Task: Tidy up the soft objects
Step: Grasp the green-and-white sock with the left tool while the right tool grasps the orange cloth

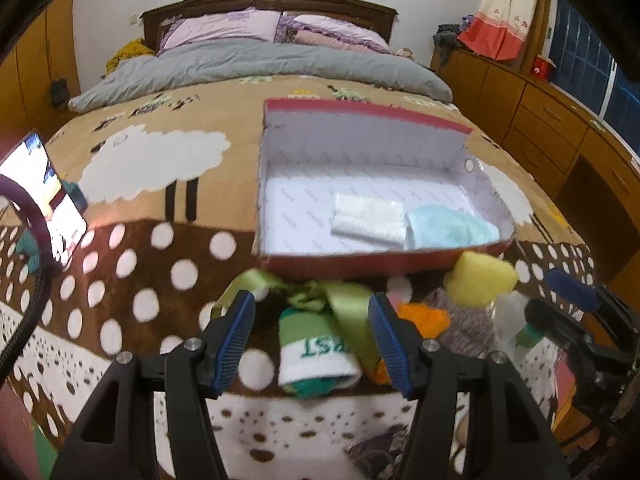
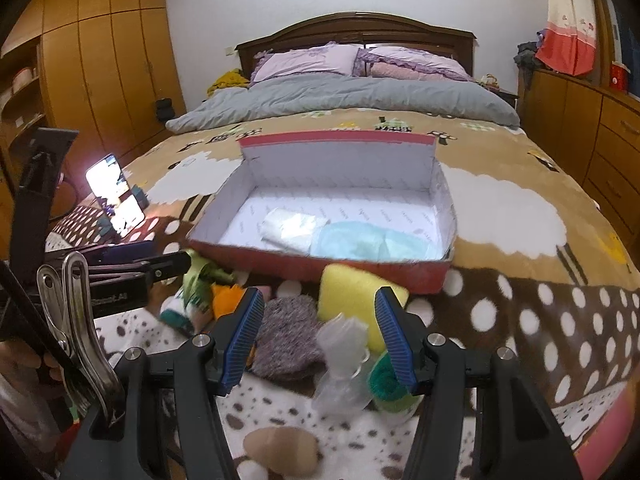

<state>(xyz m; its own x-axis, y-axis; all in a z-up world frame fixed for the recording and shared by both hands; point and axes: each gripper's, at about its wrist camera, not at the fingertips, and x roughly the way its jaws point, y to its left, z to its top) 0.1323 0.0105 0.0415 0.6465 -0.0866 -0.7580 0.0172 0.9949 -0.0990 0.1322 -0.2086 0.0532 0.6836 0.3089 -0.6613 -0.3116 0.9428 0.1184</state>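
Observation:
A red box with a white inside (image 1: 360,258) (image 2: 256,256) lies open on the bed. In it are a folded white cloth (image 1: 370,220) (image 2: 292,226) and a light blue cloth (image 1: 448,226) (image 2: 360,242). Before it lies a pile: a green-and-white rolled sock (image 1: 316,354) (image 2: 180,312), a light green ribbon (image 1: 344,300), an orange piece (image 1: 424,316) (image 2: 226,298), a grey knitted piece (image 2: 288,336), a yellow sponge (image 1: 480,280) (image 2: 352,292), a clear plastic piece (image 2: 340,360). My left gripper (image 1: 312,340) is open around the sock. My right gripper (image 2: 320,340) is open over the grey piece and the plastic.
A lit phone (image 1: 44,196) (image 2: 116,196) stands on the left of the brown dotted blanket (image 1: 140,280). A grey duvet (image 2: 340,96) and pillows lie at the far end. Wooden drawers (image 1: 560,128) line the right side, a wardrobe (image 2: 100,60) the left. A tan soft lump (image 2: 280,448) lies near.

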